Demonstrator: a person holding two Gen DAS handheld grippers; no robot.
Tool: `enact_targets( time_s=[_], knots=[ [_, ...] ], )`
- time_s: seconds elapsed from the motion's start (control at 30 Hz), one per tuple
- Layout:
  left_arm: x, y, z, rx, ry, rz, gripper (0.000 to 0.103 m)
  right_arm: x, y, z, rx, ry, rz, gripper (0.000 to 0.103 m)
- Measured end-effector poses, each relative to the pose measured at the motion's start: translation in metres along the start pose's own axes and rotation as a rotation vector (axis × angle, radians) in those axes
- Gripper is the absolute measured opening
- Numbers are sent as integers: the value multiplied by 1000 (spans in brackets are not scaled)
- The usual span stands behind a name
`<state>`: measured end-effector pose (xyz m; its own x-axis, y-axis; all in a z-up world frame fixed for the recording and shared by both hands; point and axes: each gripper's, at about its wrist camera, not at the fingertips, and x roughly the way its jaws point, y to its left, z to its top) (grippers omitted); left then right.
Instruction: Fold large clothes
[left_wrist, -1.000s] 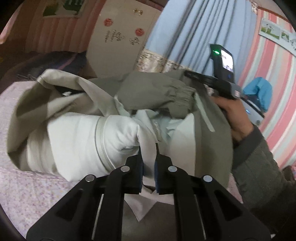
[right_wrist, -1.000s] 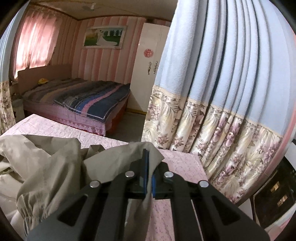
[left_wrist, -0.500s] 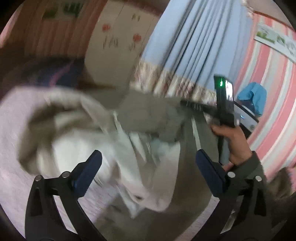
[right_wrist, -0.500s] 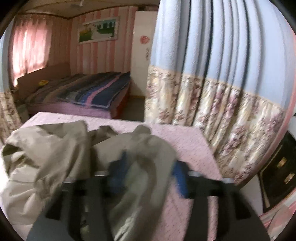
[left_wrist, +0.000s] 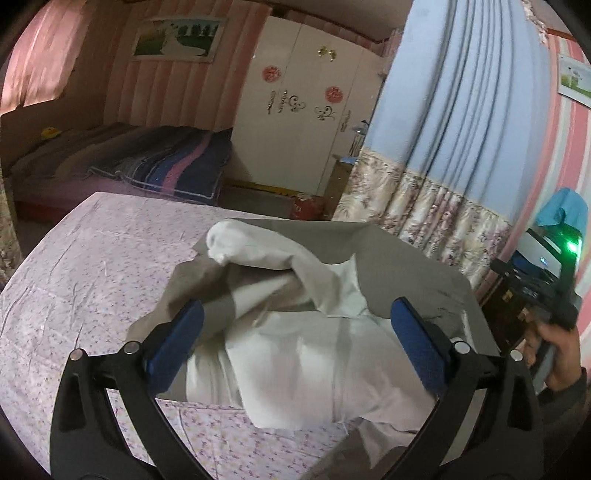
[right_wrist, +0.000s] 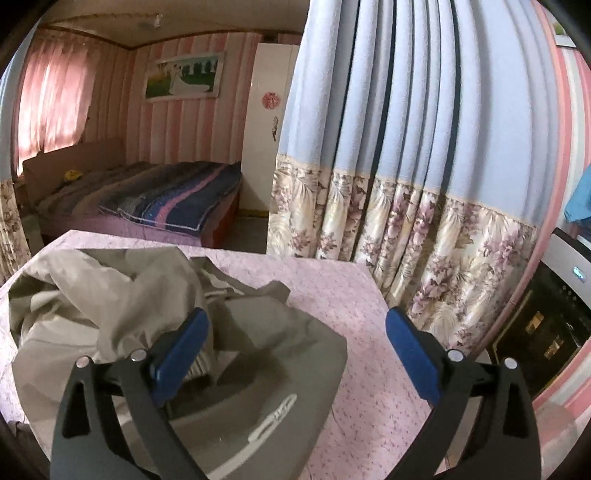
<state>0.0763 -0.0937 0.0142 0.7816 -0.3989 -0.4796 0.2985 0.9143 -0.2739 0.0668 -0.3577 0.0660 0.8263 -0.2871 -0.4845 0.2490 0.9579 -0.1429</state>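
Pink-flowered cloth covers the work surface (left_wrist: 92, 280) on which everything lies, in a bedroom with pink striped walls.

Nearest the left wrist camera, the left gripper (left_wrist: 295, 343), black-framed with blue pads, has its jaws spread wide; its pads touch nothing, and the large grey-green jacket with white lining (left_wrist: 295, 354) lies below and between them, released. The jacket is bunched on the cloth, its white lining turned outward in a thick roll across the middle and a grey flap spreading toward the surface's far right corner. At the right edge of that view a person's hand in a grey sleeve (left_wrist: 557, 354) holds the handle of the other device, which shows a green light.

In the right wrist view, the right gripper (right_wrist: 295, 354) is of the same make, and its jaws are opening; no fabric is between the pads, only the jacket's grey shell (right_wrist: 258, 354) lying under them, with a crumpled sleeve to the left and bare cloth to the right.

Just past the surface hangs a light-blue curtain with a floral lower band (right_wrist: 406, 147). Farther back stand a bed with a dark blue and pink striped blanket (right_wrist: 173, 199), a white wardrobe with red round stickers (left_wrist: 303, 110), and a framed picture (right_wrist: 183, 75) on the wall.
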Motion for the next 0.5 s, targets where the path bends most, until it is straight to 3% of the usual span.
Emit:
enact_targets(
  time_s=[0.27,0.5],
  knots=[
    [9,12,0,30,-3,54,100,5,-4,-25,70,73,9,97],
    [40,43,30,149,-9,174,100,34,4,-57,124,201,51,97]
  ],
)
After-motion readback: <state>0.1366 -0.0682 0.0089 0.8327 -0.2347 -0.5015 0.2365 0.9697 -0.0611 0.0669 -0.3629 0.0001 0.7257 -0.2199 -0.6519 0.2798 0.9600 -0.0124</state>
